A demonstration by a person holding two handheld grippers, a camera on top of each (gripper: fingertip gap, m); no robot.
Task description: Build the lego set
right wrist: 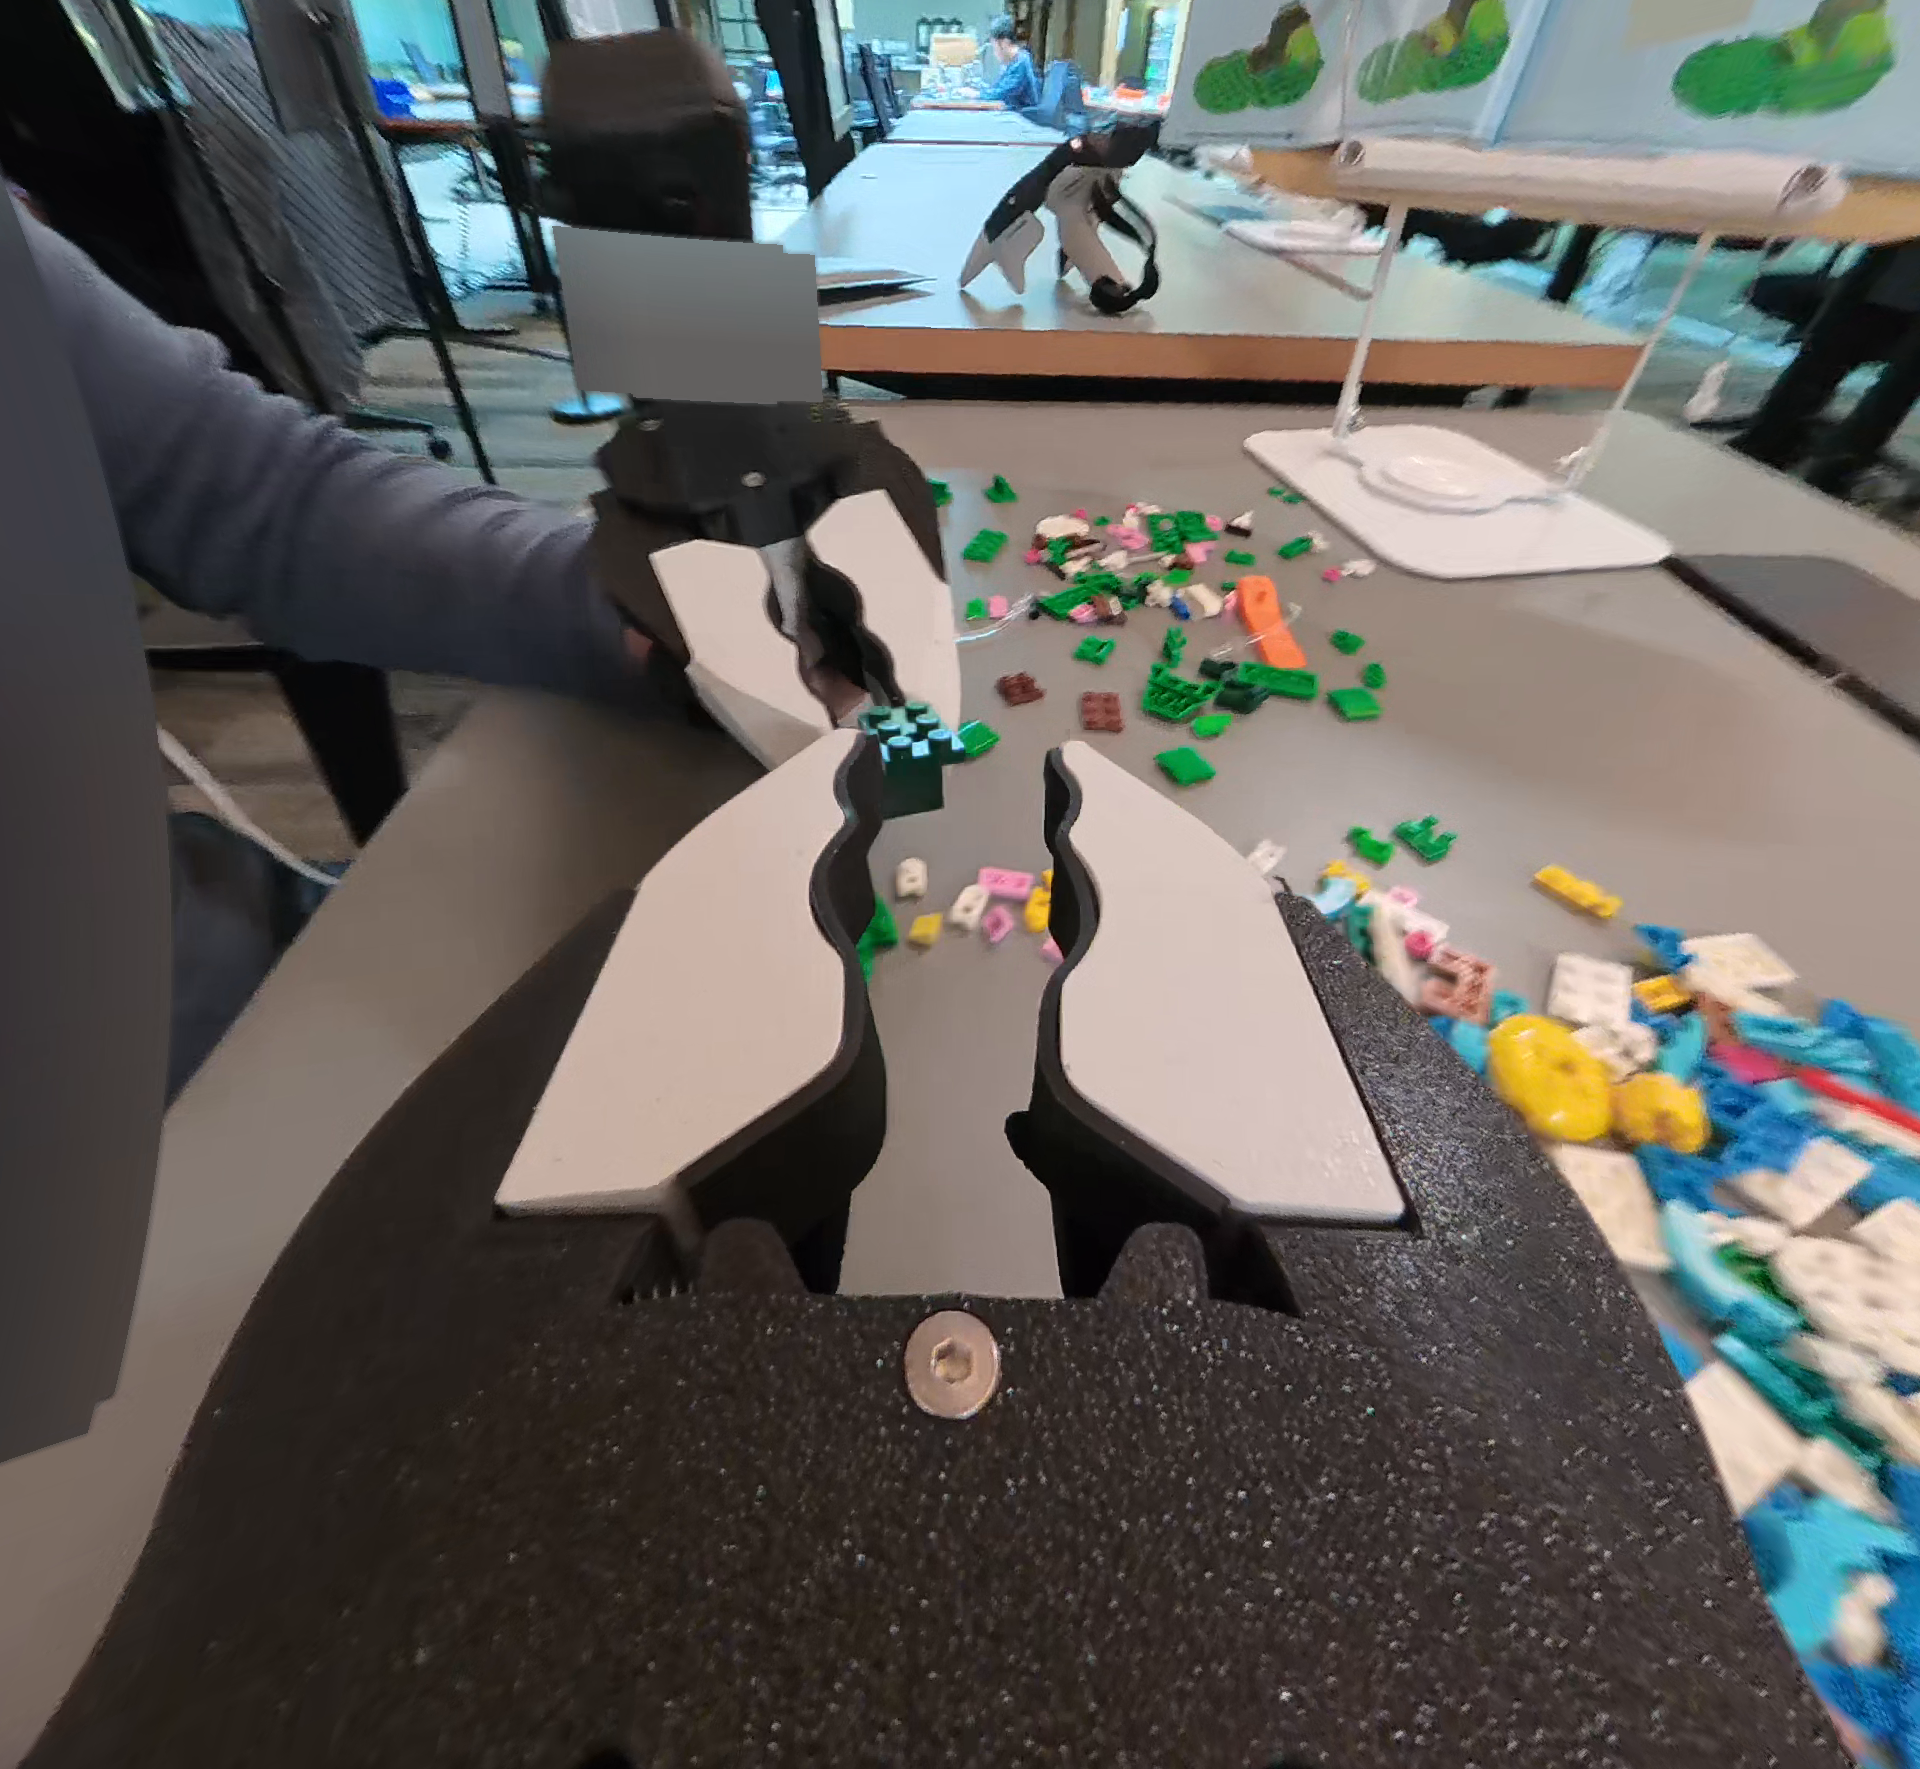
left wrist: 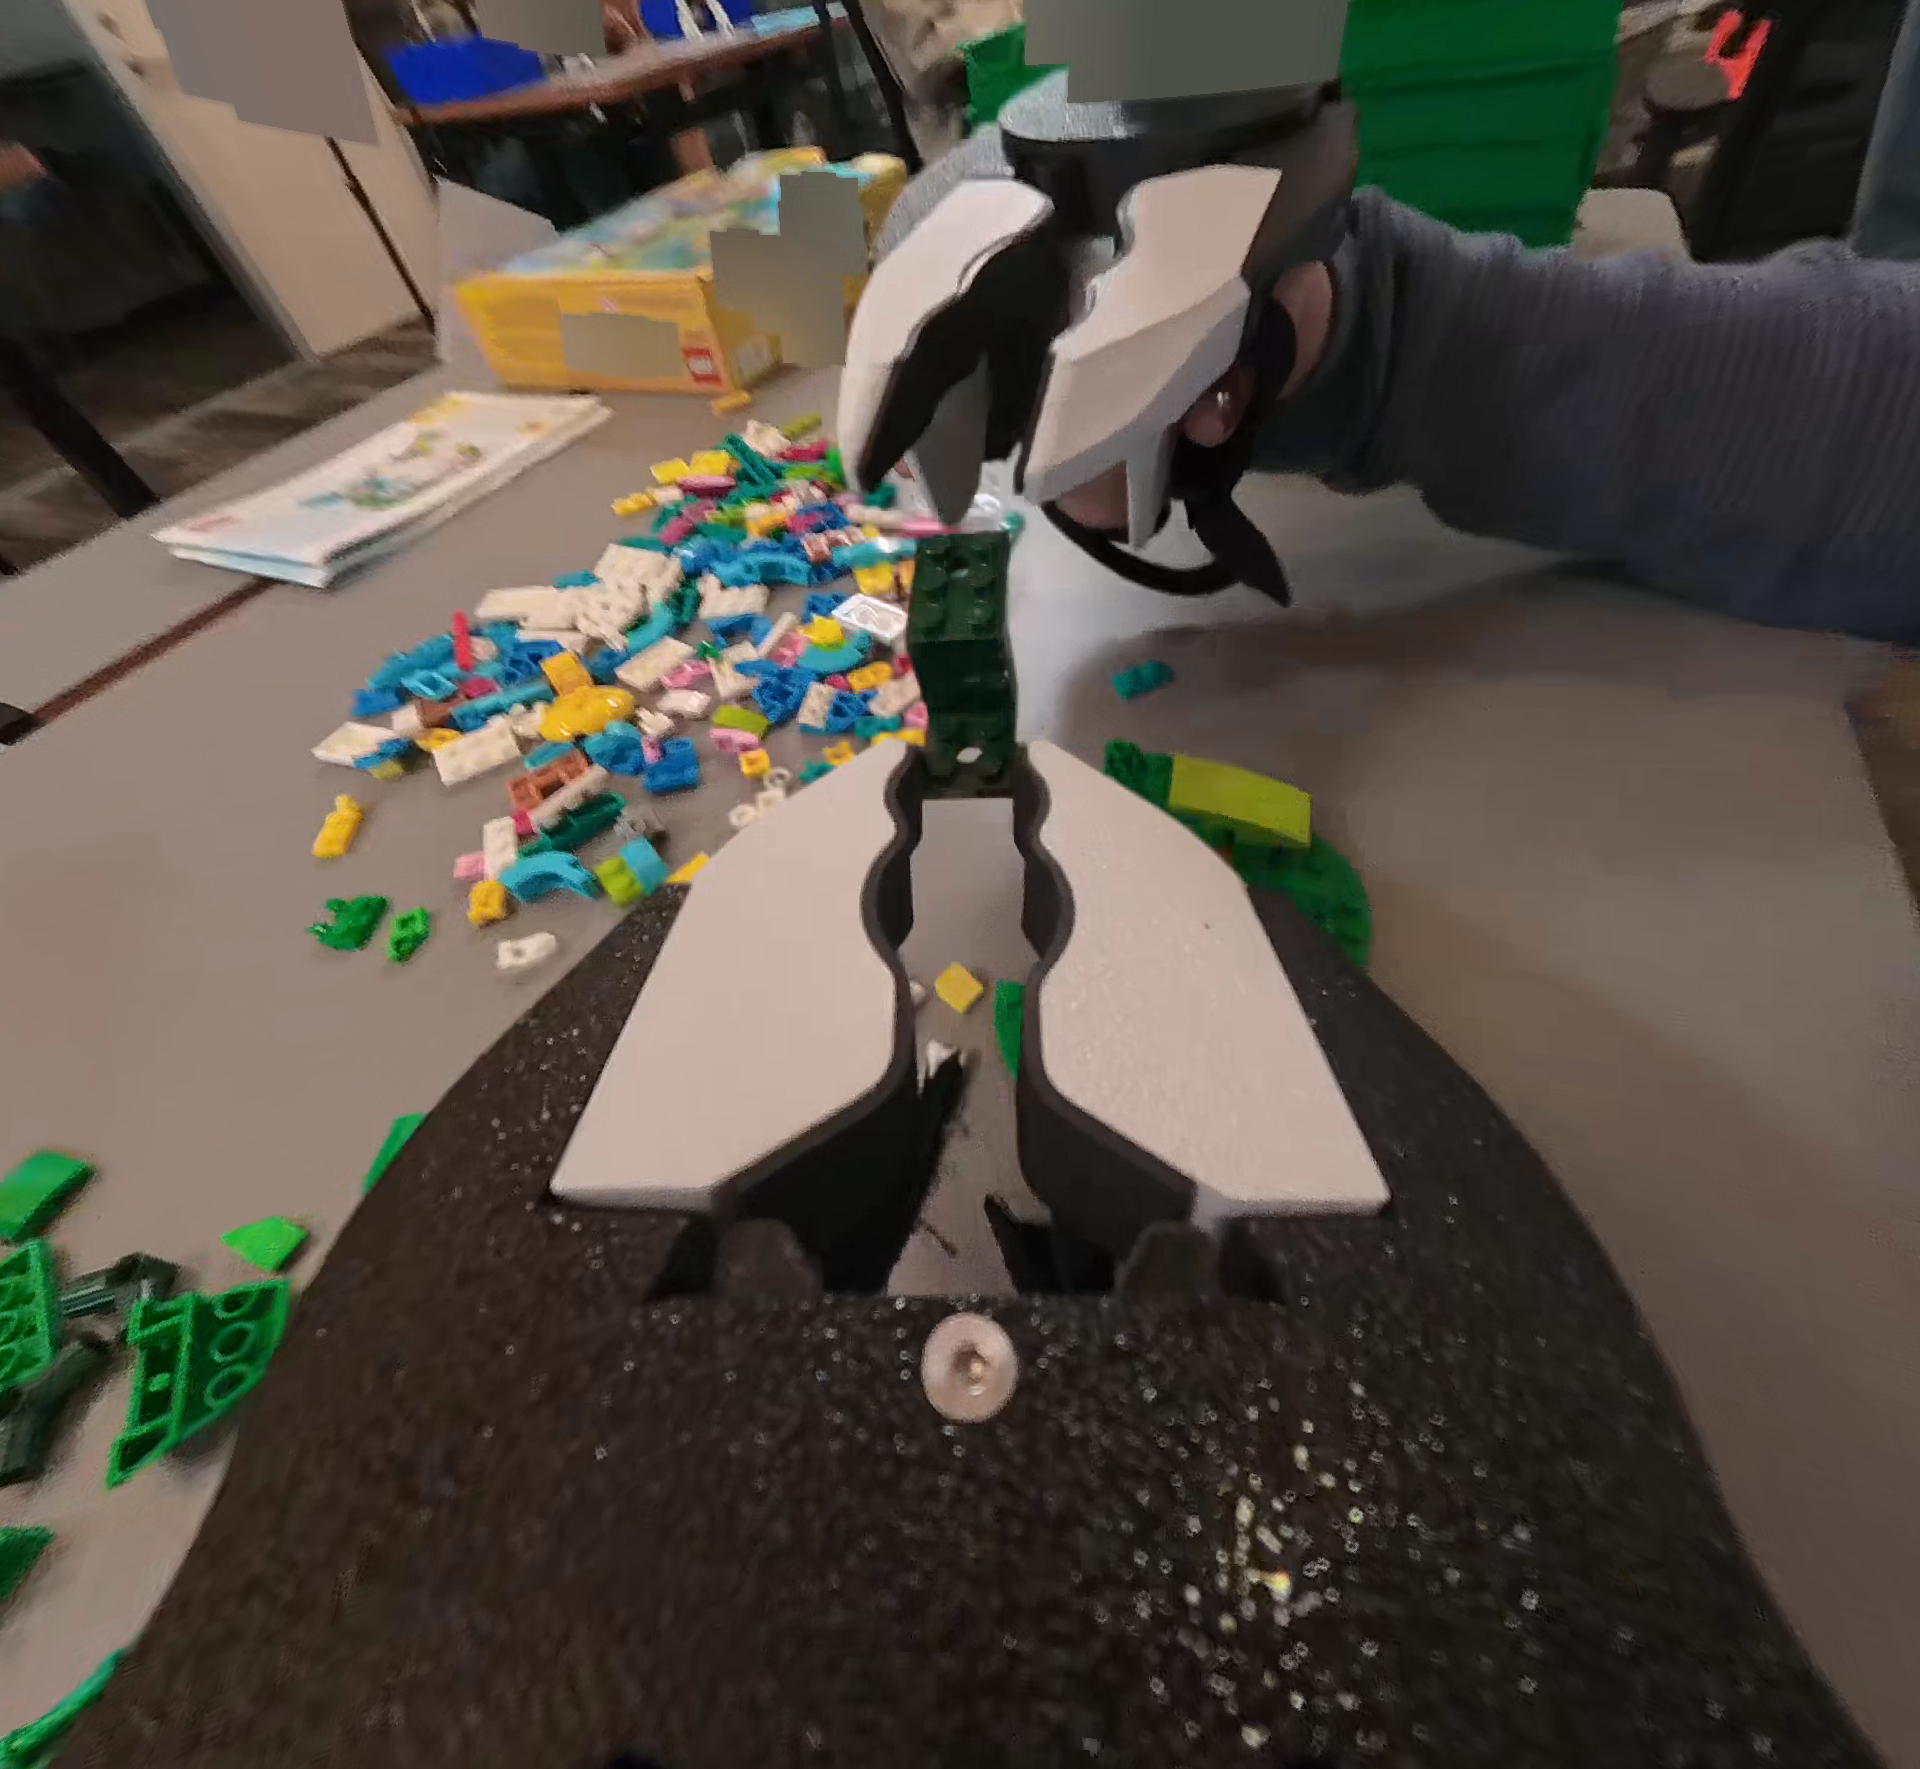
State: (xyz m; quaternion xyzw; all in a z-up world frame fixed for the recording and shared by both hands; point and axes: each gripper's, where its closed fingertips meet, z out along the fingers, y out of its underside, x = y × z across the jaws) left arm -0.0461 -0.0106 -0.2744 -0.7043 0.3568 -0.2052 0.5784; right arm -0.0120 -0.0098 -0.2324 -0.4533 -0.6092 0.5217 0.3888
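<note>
- Between the left gripper's (left wrist: 966, 769) tips sits the foot of a dark green stack (left wrist: 961, 654), pinched tight and standing up from them.
- Right gripper (right wrist: 951, 763): jaws apart and empty; in the left view its tips hang just above the stack's top.
- Just right of the stack, a green base (left wrist: 1314, 878) with a lime slope lies on the grey table (left wrist: 1558, 888).
- Left of the stack spreads a mixed brick pile (left wrist: 675, 670); beyond it lie a booklet (left wrist: 384, 483) and a yellow box (left wrist: 644, 317).
- Near left of the stack, loose green pieces (left wrist: 156, 1335).
</note>
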